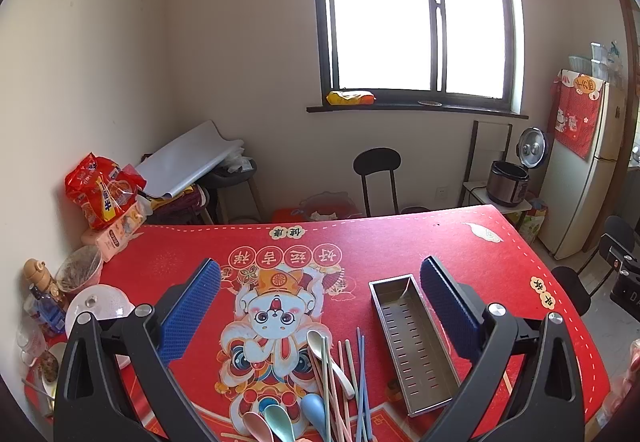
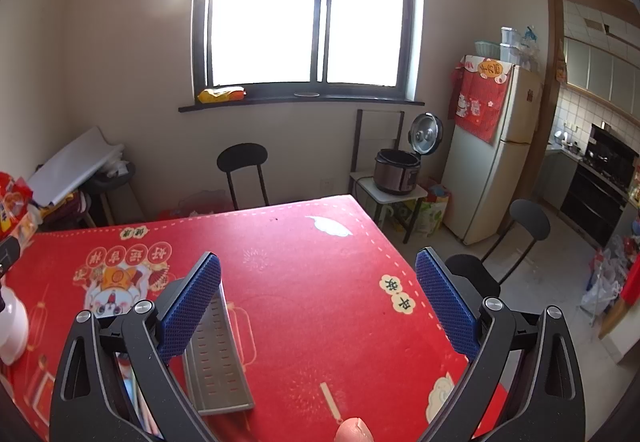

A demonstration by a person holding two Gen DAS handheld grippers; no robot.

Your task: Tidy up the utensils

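Note:
A heap of pastel spoons (image 1: 280,422) and chopsticks (image 1: 356,382) lies on the red printed table mat (image 1: 360,238) near the front edge. A perforated steel utensil tray (image 1: 412,342) lies empty just right of the heap; it also shows in the right wrist view (image 2: 216,358), partly behind the left finger. My left gripper (image 1: 320,278) is open and empty, held above the heap and tray. My right gripper (image 2: 318,274) is open and empty above the mat, right of the tray.
A white lidded bowl (image 1: 100,306), bottles (image 1: 44,306), a glass bowl (image 1: 80,270) and snack bags (image 1: 100,189) crowd the table's left edge. Black chairs (image 2: 524,222) stand by the far and right sides. A pink rounded object (image 2: 354,430) pokes in at the front.

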